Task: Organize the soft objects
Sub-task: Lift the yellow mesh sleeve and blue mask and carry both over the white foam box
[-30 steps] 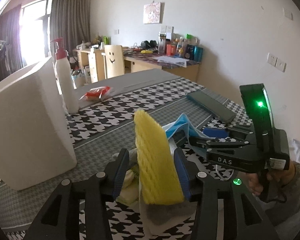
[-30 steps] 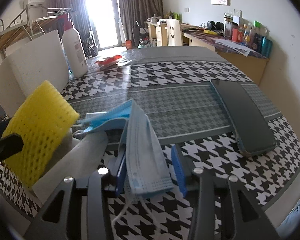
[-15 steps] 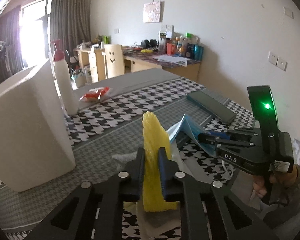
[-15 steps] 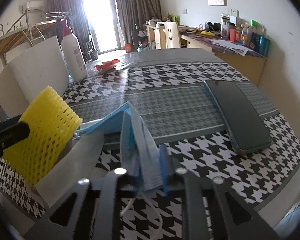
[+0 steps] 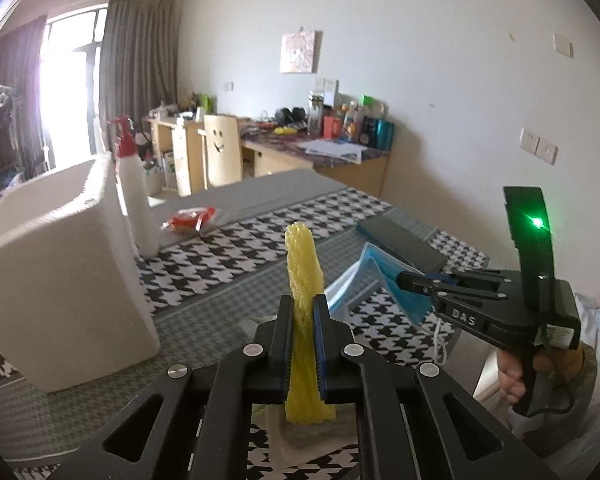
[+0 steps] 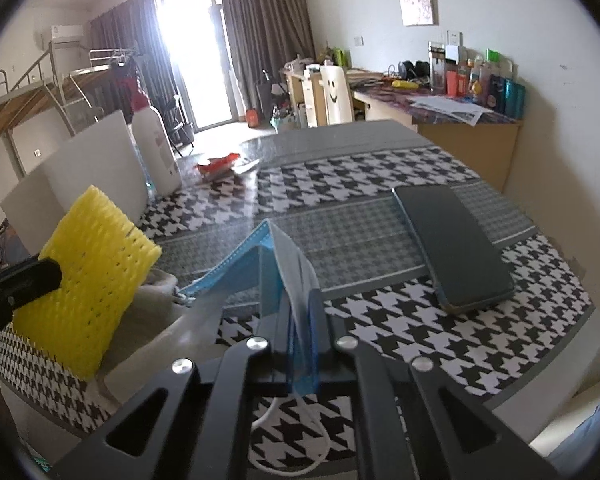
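My left gripper [image 5: 303, 316] is shut on a yellow foam net sleeve [image 5: 303, 276], squeezing it flat and holding it upright above the table; the sleeve also shows in the right wrist view [image 6: 94, 280]. My right gripper [image 6: 302, 308] is shut on a blue face mask [image 6: 288, 268], lifted off the table, its white ear loop [image 6: 296, 440] hanging below. The mask [image 5: 384, 284] and the right gripper [image 5: 420, 282] show in the left wrist view, to the right of the sleeve. A grey cloth [image 6: 160, 312] lies under both.
A big white foam block [image 5: 56, 276] stands on the left of the houndstooth table [image 6: 380, 172], with a white pump bottle [image 5: 134, 196] behind it. A dark flat case [image 6: 452, 240] lies on the right. A red wrapper [image 5: 190, 218] lies further back.
Both grippers went from open to shut: the left squeezed the yellow sleeve flat, the right closed on the blue mask. Both objects have risen slightly off the table.
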`<state>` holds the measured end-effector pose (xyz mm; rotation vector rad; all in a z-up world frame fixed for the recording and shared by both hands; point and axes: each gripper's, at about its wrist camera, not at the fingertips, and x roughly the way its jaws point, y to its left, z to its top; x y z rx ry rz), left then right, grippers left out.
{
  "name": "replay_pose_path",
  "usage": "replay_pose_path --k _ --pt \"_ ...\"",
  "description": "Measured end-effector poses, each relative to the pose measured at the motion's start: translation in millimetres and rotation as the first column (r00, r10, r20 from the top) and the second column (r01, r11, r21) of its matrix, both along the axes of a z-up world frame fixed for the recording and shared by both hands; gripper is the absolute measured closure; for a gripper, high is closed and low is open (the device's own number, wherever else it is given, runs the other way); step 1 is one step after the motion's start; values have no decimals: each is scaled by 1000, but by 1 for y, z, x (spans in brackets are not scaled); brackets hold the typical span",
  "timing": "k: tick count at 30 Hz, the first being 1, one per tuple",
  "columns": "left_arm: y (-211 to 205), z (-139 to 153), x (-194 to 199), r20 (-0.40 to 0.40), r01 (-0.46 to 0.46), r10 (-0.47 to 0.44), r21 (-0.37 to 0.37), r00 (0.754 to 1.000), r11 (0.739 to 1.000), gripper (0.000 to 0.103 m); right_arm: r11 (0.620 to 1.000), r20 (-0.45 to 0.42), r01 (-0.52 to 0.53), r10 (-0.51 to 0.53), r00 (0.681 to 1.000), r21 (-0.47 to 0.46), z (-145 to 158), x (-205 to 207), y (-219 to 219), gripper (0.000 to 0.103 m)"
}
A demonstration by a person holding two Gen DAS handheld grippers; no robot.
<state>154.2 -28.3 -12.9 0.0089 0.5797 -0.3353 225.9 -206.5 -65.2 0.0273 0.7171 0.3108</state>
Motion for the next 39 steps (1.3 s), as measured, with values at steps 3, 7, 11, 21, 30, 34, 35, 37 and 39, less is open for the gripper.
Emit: replay_pose_path --k 3,7,11,21,30,34,35,37,39 --pt "4 5 -4 14 -24 24 -3 1000 1000 93 1000 24 -2 1 1000 10 9 -6 0 95" --pt "8 9 -10 37 -47 47 0 998 999 93 1000 48 7 -9 999 27 20 -10 -1 95" --pt "12 15 -15 56 -65 65 1 996 998 93 999 74 12 -15 997 40 32 -14 -1 95" --pt "29 29 -22 89 -133 133 2 987 991 93 998 143 -8 -1 990 63 61 -23 6 95" --pt "45 43 -16 110 -192 190 11 976 981 93 996 174 -48 33 984 81 78 -17 20 95" --pt "51 50 -16 127 -201 199 7 972 980 93 995 193 -64 48 980 77 85 -15 26 95" --pt "52 52 -15 131 -203 201 8 971 979 93 995 198 -68 51 979 78 87 -14 27 95" --pt "53 56 -13 142 -210 206 11 968 978 93 994 203 -71 54 978 77 89 -12 30 95" --pt "55 60 -10 146 -210 206 9 968 978 93 994 207 -76 59 976 74 92 -10 32 95"
